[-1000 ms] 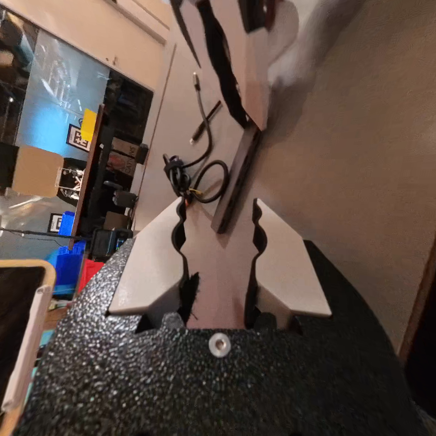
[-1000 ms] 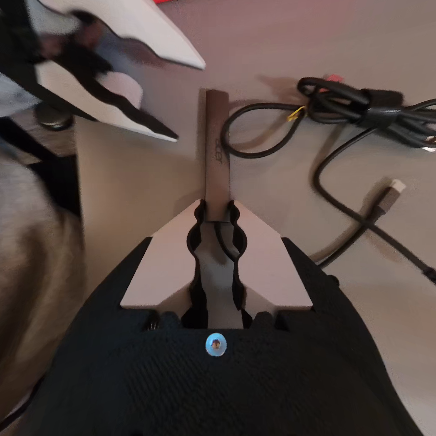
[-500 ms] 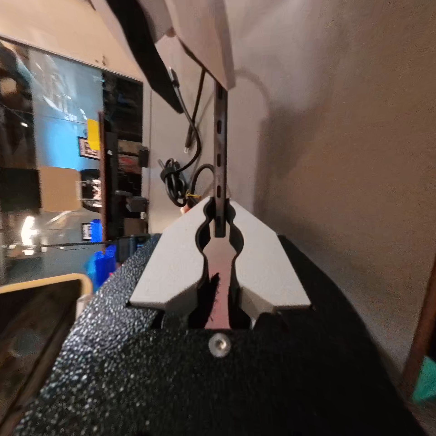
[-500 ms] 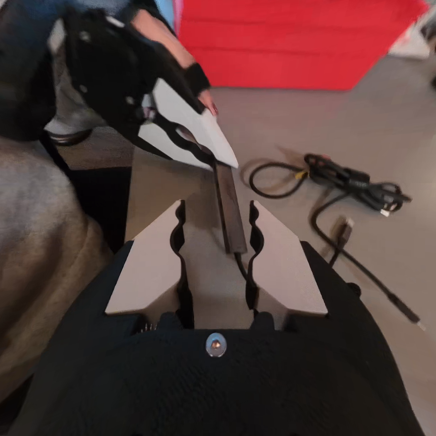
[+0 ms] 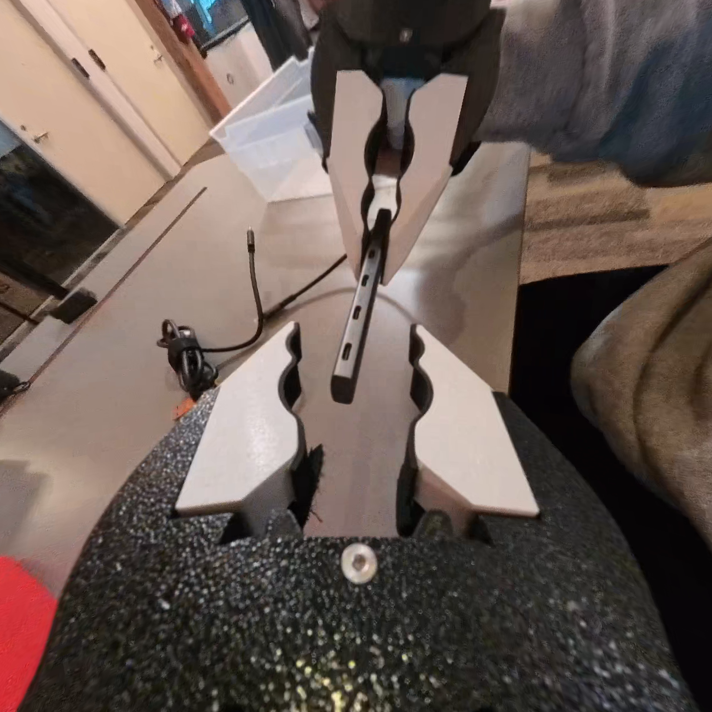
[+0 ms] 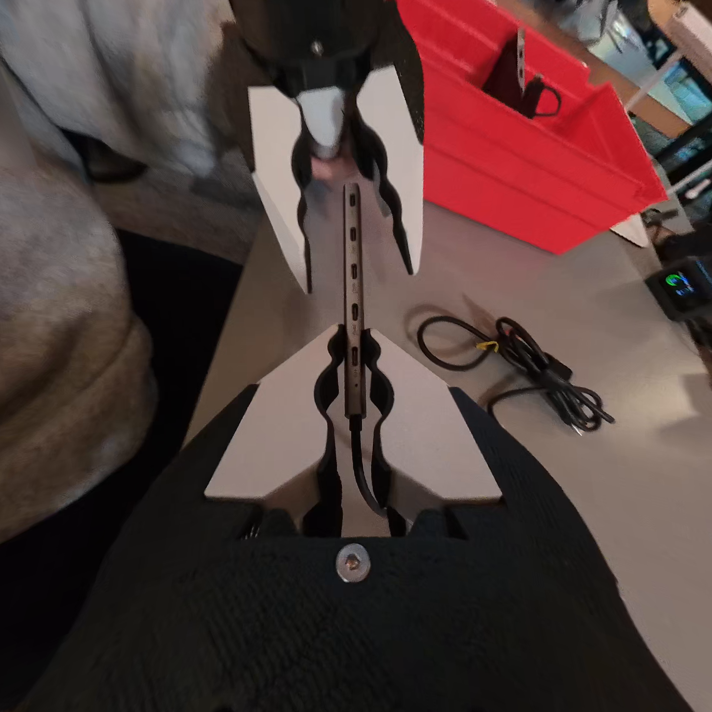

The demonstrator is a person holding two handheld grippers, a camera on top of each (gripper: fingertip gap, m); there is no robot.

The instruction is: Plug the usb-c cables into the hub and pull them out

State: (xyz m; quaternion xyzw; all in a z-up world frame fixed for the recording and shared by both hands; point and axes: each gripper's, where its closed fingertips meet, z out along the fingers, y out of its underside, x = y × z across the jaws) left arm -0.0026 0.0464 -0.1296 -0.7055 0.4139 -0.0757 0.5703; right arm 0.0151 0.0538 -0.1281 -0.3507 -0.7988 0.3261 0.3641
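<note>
The slim dark grey hub (image 6: 353,269) stands on its edge, its row of ports showing. My right gripper (image 6: 354,329) is shut on the hub's cable end, and the hub's own black cable (image 6: 360,458) runs back between the fingers. My left gripper (image 5: 355,329) is open, with the hub's free end (image 5: 352,346) between its fingers, not touched. In the left wrist view the right gripper (image 5: 371,269) comes in from above. In the right wrist view the left gripper (image 6: 358,279) faces me, open. A bundled black cable (image 6: 539,366) lies on the table to the right. A loose cable end (image 5: 250,239) lies farther back.
A red bin (image 6: 520,154) stands at the back right. A clear plastic bin (image 5: 269,135) sits at the table's far end. A small device with a lit screen (image 6: 682,289) is at the right edge. The grey table's edge (image 5: 516,231) drops to a rug. The bundled cable also shows (image 5: 188,358). Only a small space, under 4 cm, lies between the two pairs of fingers.
Half a second ago my left gripper was shut on the hub and my right was open. Now the right is shut on the hub and the left has opened.
</note>
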